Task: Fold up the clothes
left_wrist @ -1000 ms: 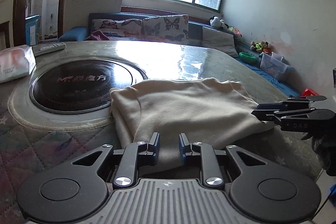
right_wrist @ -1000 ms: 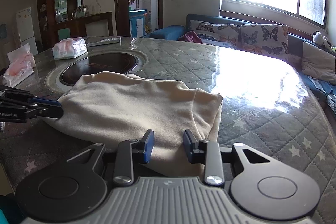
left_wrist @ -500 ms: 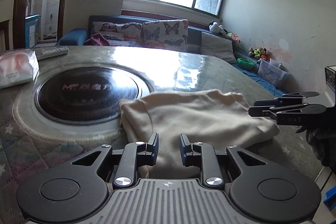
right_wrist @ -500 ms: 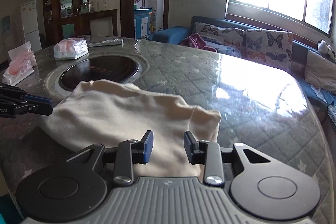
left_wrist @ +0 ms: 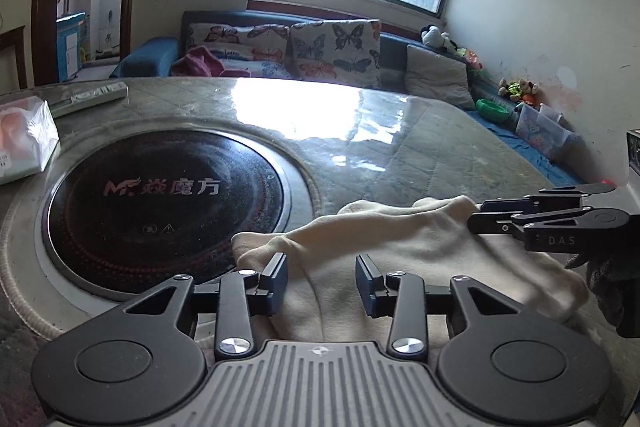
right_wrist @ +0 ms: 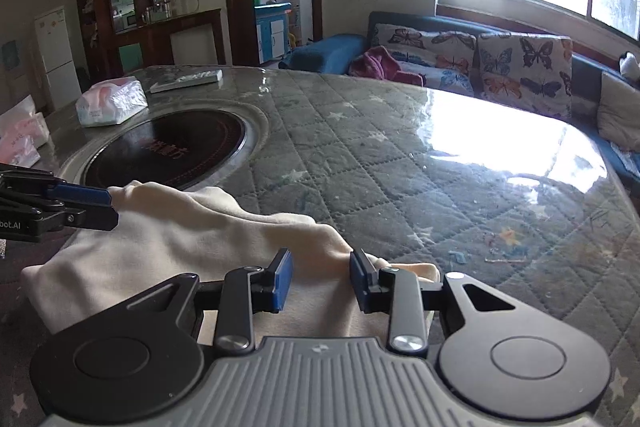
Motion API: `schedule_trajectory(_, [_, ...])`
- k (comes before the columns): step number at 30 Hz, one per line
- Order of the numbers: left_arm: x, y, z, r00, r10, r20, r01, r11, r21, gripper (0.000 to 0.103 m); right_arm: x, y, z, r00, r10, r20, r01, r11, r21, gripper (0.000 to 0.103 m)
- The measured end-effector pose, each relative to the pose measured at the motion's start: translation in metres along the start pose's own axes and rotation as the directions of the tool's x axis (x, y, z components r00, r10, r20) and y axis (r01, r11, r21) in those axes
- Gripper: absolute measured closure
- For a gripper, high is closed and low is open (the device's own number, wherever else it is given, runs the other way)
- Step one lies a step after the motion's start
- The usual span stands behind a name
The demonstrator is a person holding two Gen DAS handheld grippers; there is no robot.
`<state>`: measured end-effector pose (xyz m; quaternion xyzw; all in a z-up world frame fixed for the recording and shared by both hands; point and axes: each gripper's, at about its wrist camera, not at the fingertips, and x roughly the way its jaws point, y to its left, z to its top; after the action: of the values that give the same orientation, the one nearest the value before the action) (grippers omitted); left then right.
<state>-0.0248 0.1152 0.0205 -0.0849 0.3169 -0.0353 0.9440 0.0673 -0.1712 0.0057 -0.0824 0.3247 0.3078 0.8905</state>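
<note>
A cream garment [left_wrist: 384, 251] lies folded near the table's front edge, right of the black round hob. It also shows in the right wrist view [right_wrist: 168, 247]. My left gripper [left_wrist: 321, 281] is open, its fingers standing over the garment's near left part. My right gripper [right_wrist: 320, 279] is open over the garment's near right part. In the left wrist view the right gripper [left_wrist: 480, 219] comes in from the right at the garment's far corner. In the right wrist view the left gripper [right_wrist: 108, 205] comes in from the left at the garment's other corner.
A black round induction hob [left_wrist: 160, 199] is set in the quilted, glass-covered table [right_wrist: 400, 163]. Tissue packs [right_wrist: 112, 101] and a remote [right_wrist: 188, 81] lie at the far left. A sofa with butterfly cushions [left_wrist: 288, 47] stands behind the table.
Both grippers have opened wider and pulled back toward the table's near edge. The garment has bunched and lies closer to the edge, covering less of the table.
</note>
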Motion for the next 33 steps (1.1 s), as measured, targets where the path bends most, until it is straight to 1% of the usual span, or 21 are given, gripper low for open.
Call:
schedule_trajectory(2, [0.004, 0.003, -0.001, 1.0, 0.005, -0.012, -0.005, 1.0, -0.013, 0.062, 0.002, -0.004, -0.001, 1.0, 0.002, 0.0, -0.002, 1.0, 0.018, 0.073])
schedule_trajectory(6, [0.003, 0.003, 0.002, 1.0, 0.008, -0.006, -0.008, 1.0, -0.02, 0.056, -0.001, -0.004, 0.004, 1.0, 0.007, 0.018, -0.007, 1.0, 0.019, 0.072])
schedule_trajectory(9, [0.006, 0.002, 0.004, 1.0, 0.017, -0.014, -0.017, 0.999, -0.029, 0.051, 0.007, -0.001, 0.009, 1.0, -0.005, 0.012, 0.005, 1.0, 0.009, 0.064])
schedule_trajectory(12, [0.006, 0.001, 0.006, 1.0, 0.023, -0.019, -0.024, 0.999, -0.037, 0.048, 0.013, 0.0, 0.009, 1.0, -0.011, 0.002, 0.011, 1.0, 0.009, 0.063])
schedule_trajectory(14, [0.002, 0.002, 0.007, 1.0, 0.027, -0.01, -0.028, 0.998, -0.049, 0.043, 0.013, 0.001, 0.01, 1.0, -0.014, 0.005, 0.014, 1.0, 0.007, 0.055])
schedule_trajectory(15, [0.0, 0.003, 0.007, 1.0, 0.03, -0.006, -0.03, 0.998, -0.055, 0.039, 0.009, 0.002, 0.01, 1.0, -0.016, 0.014, 0.016, 1.0, 0.003, 0.054])
schedule_trajectory(16, [-0.002, 0.004, 0.007, 0.999, 0.035, -0.005, -0.035, 0.998, -0.058, 0.037, 0.007, 0.003, 0.01, 1.0, -0.017, 0.018, 0.017, 1.0, 0.0, 0.053])
schedule_trajectory(19, [-0.008, 0.006, 0.007, 0.999, 0.05, -0.003, -0.05, 0.997, -0.066, 0.035, -0.004, 0.006, 0.011, 0.999, -0.015, 0.031, 0.015, 1.0, -0.009, 0.051])
schedule_trajectory(21, [-0.011, 0.009, 0.005, 0.998, 0.058, -0.011, -0.059, 0.995, -0.077, 0.032, -0.014, 0.011, 0.01, 0.999, -0.005, 0.038, 0.006, 1.0, -0.017, 0.051])
schedule_trajectory(24, [-0.016, 0.013, 0.001, 0.997, 0.071, -0.018, -0.072, 0.993, -0.089, 0.03, -0.024, 0.021, 0.006, 0.999, 0.009, 0.045, -0.008, 0.999, -0.037, 0.046])
schedule_trajectory(27, [-0.023, 0.018, -0.003, 0.996, 0.086, -0.02, -0.087, 0.99, -0.107, 0.026, -0.038, 0.041, 0.001, 0.998, 0.045, 0.051, -0.04, 0.995, -0.094, 0.046])
schedule_trajectory(29, [-0.028, 0.022, -0.005, 0.995, 0.095, -0.017, -0.096, 0.988, -0.124, 0.026, -0.046, 0.055, -0.001, 0.996, 0.075, 0.05, -0.068, 0.989, -0.134, 0.045])
schedule_trajectory(33, [-0.038, 0.029, -0.008, 0.994, 0.112, -0.021, -0.114, 0.98, -0.161, 0.025, -0.054, 0.087, -0.006, 0.989, 0.146, 0.03, -0.135, 0.965, -0.226, 0.045])
